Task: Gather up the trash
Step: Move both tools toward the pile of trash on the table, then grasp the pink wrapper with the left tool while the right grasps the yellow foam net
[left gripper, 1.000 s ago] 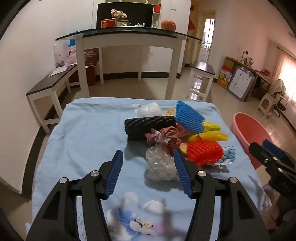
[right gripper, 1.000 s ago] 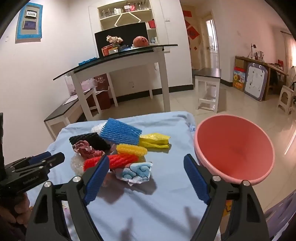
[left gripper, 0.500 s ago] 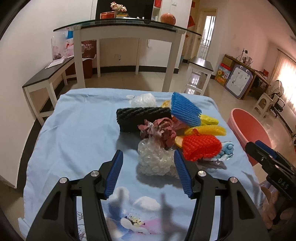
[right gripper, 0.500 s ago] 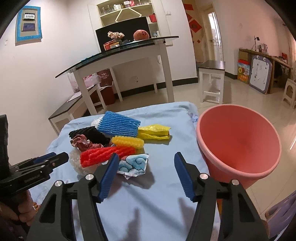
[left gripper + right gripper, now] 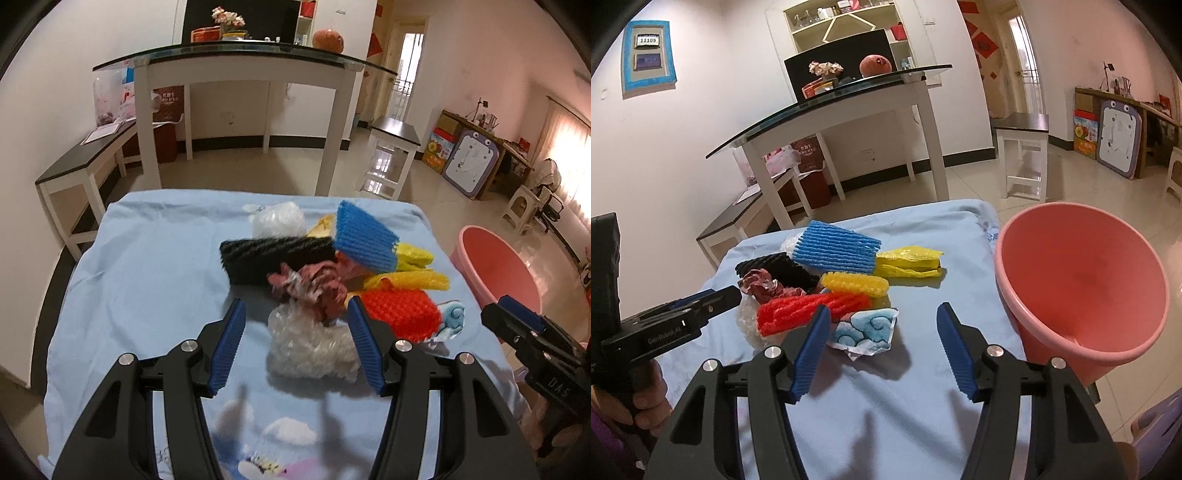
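A pile of trash lies on the blue-clothed table (image 5: 140,266): clear bubble wrap (image 5: 310,343), a crumpled reddish wrapper (image 5: 314,288), black foam net (image 5: 273,254), blue foam net (image 5: 365,236), yellow foam net (image 5: 855,282), red foam net (image 5: 809,312) and a cloud-print paper scrap (image 5: 866,332). My left gripper (image 5: 295,347) is open, its fingers on either side of the bubble wrap. My right gripper (image 5: 881,350) is open just before the paper scrap. A pink bucket (image 5: 1082,295) stands at the table's right edge.
A glass-topped white table (image 5: 240,66) stands beyond, with a low black bench (image 5: 85,158) on the left and a small side table (image 5: 395,147) on the right. A yellow plastic bag (image 5: 908,262) lies behind the pile.
My left gripper has moved forward until its fingers flank the bubble wrap. My right gripper has narrowed a little and come closer to the paper scrap and the bucket.
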`<act>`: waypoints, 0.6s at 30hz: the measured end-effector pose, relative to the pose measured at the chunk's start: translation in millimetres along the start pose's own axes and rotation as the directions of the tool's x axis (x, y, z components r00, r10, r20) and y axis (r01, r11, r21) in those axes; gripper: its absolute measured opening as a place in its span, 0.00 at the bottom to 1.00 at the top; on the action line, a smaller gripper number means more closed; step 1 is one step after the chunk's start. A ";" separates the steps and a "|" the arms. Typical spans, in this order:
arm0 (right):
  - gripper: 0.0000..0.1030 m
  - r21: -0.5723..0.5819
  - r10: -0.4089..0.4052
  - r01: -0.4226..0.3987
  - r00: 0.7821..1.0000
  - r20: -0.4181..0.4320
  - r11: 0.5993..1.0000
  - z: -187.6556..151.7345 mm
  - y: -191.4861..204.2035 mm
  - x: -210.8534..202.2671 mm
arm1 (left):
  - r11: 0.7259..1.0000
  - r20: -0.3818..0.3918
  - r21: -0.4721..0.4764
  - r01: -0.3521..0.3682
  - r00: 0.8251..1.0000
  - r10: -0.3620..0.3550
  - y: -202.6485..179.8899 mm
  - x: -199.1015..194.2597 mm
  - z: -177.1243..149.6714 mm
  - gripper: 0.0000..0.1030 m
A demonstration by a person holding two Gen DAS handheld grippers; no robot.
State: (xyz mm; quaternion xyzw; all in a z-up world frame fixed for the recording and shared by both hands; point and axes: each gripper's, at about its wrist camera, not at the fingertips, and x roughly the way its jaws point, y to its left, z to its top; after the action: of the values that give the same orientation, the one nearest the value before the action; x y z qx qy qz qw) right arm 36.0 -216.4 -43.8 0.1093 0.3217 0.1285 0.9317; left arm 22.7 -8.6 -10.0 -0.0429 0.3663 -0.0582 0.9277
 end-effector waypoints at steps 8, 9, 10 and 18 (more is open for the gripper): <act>0.58 0.000 0.016 -0.016 1.000 -0.006 1.000 7.3 -2.6 7.9 | 1.000 -0.004 0.009 0.006 1.000 -0.005 -2.9 19.6 13.3 0.39; 0.58 0.004 0.023 -0.023 1.000 -0.013 1.000 8.7 -3.1 10.2 | 1.000 -0.007 0.006 0.006 1.000 -0.006 -2.4 22.2 14.6 0.39; 0.58 0.009 0.034 -0.033 0.999 -0.022 0.999 10.7 -3.3 13.1 | 1.000 -0.009 0.004 0.008 1.000 -0.008 -2.3 24.3 14.7 0.38; 0.61 0.038 0.132 -0.129 0.987 -0.094 0.991 28.6 2.9 40.8 | 0.999 -0.006 0.029 0.034 0.999 -0.034 -4.5 32.8 16.2 0.22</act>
State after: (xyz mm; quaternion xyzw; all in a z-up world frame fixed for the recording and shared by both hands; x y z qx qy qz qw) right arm 84.5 -204.5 -44.3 0.1385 0.3605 0.1892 0.9028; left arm 57.3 -17.0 -19.8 -0.0353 0.3671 -0.0793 0.9261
